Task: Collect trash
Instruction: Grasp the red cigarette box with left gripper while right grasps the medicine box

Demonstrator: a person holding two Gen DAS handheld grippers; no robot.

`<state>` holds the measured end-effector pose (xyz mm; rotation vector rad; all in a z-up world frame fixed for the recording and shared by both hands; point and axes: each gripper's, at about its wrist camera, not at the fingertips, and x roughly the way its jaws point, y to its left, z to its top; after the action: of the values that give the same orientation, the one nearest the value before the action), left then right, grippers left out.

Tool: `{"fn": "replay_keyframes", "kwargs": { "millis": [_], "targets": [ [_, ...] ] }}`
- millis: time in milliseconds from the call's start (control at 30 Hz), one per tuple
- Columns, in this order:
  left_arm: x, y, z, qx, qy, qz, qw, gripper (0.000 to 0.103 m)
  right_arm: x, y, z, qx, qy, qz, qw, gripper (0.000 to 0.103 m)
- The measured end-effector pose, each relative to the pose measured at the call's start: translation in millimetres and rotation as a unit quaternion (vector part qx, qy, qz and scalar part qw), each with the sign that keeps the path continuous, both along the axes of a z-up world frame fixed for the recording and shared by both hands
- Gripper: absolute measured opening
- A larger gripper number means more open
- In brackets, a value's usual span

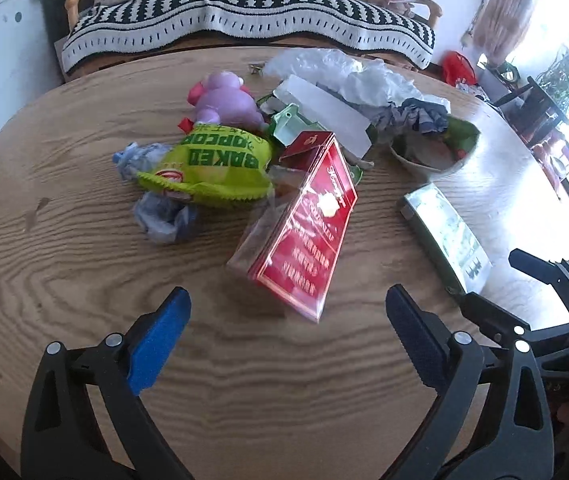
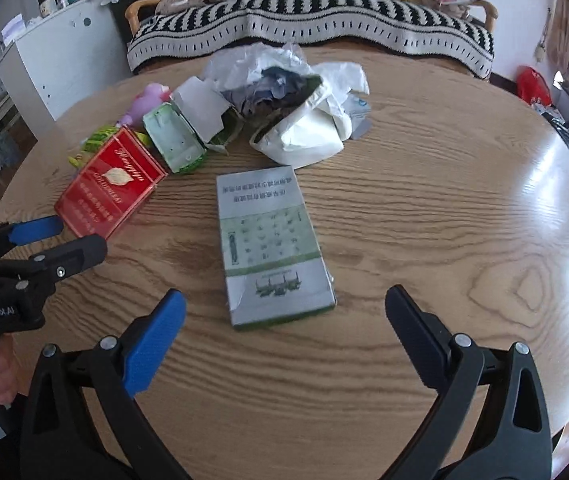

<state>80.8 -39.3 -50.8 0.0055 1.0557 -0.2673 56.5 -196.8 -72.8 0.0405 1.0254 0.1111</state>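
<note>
Trash lies on a round wooden table (image 1: 84, 264). A red carton (image 1: 304, 228) lies just ahead of my open, empty left gripper (image 1: 288, 312); it also shows in the right wrist view (image 2: 108, 184). A silver-green box (image 2: 272, 244) lies flat just ahead of my open, empty right gripper (image 2: 284, 312); it also shows in the left wrist view (image 1: 444, 236). Behind lie a green popcorn bag (image 1: 212, 168), crumpled blue wrappers (image 1: 164, 216), a purple toy (image 1: 228, 100), a green-white carton (image 2: 176, 140) and a white bag stuffed with paper and cloth (image 2: 300, 128).
A sofa with a black-and-white striped blanket (image 2: 308, 20) stands behind the table. A white cabinet (image 2: 52, 68) is at the far left. The right gripper (image 1: 540, 292) appears at the right edge of the left wrist view. The left gripper (image 2: 40, 240) appears at left in the right wrist view.
</note>
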Motion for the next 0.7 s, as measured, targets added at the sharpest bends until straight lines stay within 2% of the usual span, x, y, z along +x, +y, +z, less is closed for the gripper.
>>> {"fn": "replay_keyframes", "kwargs": {
  "millis": [100,200,267,300,367,400,533,700],
  "targets": [
    [4.5,-8.3,-1.1,0.016,-0.009,-0.013,0.9998,0.091,7.3,-0.6,-7.5,0.001,0.017,0.004,1.0,0.089],
    [7.4,-14.5,-4.3,0.027,-0.009,-0.024,0.9993,0.08,7.1,5.0,-9.2,-0.023,0.015,0.013,1.0,0.081],
    [8.0,-17.3,-5.2,0.025,-0.008,-0.028,0.9993,0.069,4.7,9.5,-8.0,-0.038,0.005,0.022,0.999,0.07],
    [7.9,-18.2,-4.5,0.024,-0.008,-0.028,0.9993,0.065,3.4,11.2,-7.5,-0.035,0.0,0.027,0.999,0.058],
    [6.7,-18.9,-4.2,0.017,-0.006,-0.029,0.9994,0.048,1.6,12.3,-7.4,-0.032,0.0,0.028,0.999,0.057],
    [5.7,-18.2,-4.1,0.01,-0.003,-0.029,0.9995,0.047,0.4,10.8,-7.0,-0.03,0.0,0.028,0.999,0.057],
    [-4.8,-12.7,4.8,-0.011,-0.009,-0.022,0.9996,0.027,-5.6,6.0,1.3,-0.011,-0.008,0.027,1.0,0.057],
    [-21.9,-3.4,14.5,-0.036,-0.018,-0.012,0.9991,0.025,-17.1,-4.5,15.1,0.016,-0.022,0.02,0.999,0.057]
  ]
}}
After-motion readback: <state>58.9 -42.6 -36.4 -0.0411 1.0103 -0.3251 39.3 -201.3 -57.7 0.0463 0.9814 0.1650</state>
